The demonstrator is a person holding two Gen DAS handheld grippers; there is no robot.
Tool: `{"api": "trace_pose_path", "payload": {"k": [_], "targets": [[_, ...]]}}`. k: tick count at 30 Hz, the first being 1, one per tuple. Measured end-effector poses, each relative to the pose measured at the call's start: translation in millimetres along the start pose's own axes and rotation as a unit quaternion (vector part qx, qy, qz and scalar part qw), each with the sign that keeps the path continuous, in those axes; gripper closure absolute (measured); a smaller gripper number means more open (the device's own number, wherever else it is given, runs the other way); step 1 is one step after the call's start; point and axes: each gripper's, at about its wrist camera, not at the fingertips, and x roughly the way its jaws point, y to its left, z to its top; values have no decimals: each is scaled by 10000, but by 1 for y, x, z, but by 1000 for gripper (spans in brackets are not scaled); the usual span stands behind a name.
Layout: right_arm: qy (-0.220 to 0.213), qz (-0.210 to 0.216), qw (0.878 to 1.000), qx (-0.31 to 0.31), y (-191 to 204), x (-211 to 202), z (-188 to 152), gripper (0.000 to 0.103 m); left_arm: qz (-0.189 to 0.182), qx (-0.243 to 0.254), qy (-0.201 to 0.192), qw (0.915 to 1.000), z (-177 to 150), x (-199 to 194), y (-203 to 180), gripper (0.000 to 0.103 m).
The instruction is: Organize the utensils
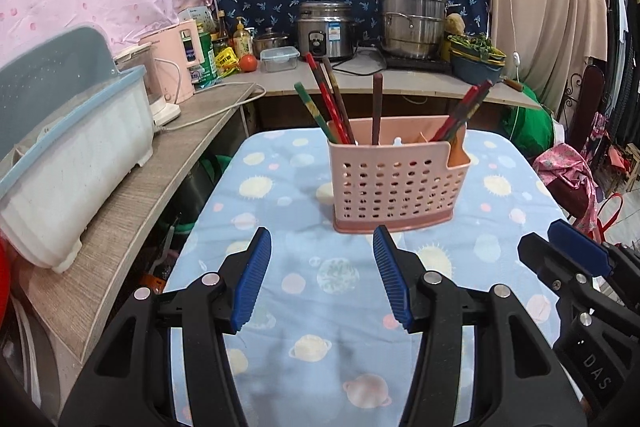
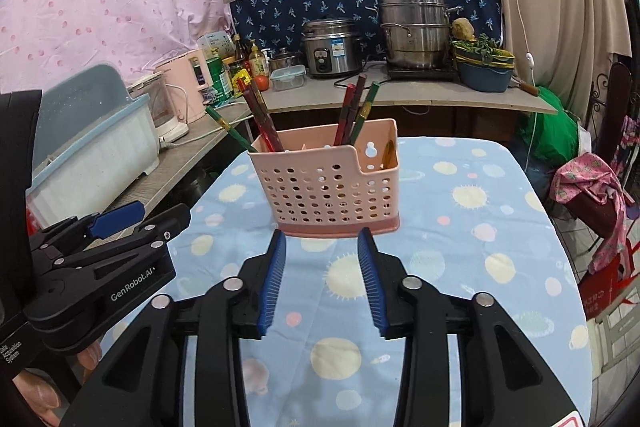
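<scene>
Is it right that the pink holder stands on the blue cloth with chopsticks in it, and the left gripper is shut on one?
Not quite. The left gripper is open and holds nothing, as the left wrist view shows. The pink holder does stand on the blue cloth with chopsticks in it.

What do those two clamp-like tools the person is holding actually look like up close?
Each is a black plastic frame with two wedge-shaped arms joined by round silver rivets. The left gripper and right gripper both carry ribbed blue pads on the inner faces of their fingers. White lettering on the left one's side reads "GenRobot.AI"; the right one's shows "DAS". No cables show.
</scene>
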Motion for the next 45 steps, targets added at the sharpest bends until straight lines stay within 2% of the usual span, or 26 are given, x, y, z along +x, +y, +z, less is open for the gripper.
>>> {"api": "trace_pose_path", "payload": {"k": [10,12,17,21,30,34,39,44,45], "targets": [[52,-308,9995,76,-12,-1,-16,61,111,52,71,9999,-16,1,-5,45],[37,-356,9994,32,-12,-1,-19,54,144,55,79,9998,-18,3,-5,45],[63,-426,9991,-19,-11,1,-24,46,240,66,85,9997,-24,4,-4,38],[95,-478,9988,18,-10,4,-23,37,270,69,114,9995,-26,6,-3,36],[167,-556,9983,93,-11,13,-21,30,304,92,173,9993,-25,14,-3,31],[166,-605,9980,74,-10,19,-20,25,338,85,192,9992,-24,19,-3,21],[122,-658,9978,30,-9,25,-17,18,353,87,227,9991,-22,26,-2,16],[180,-698,9974,38,-9,32,-16,17,349,46,309,9989,-21,35,1,13],[224,-672,9975,55,-9,33,-16,12,355,47,315,9989,-21,36,1,13]]}}
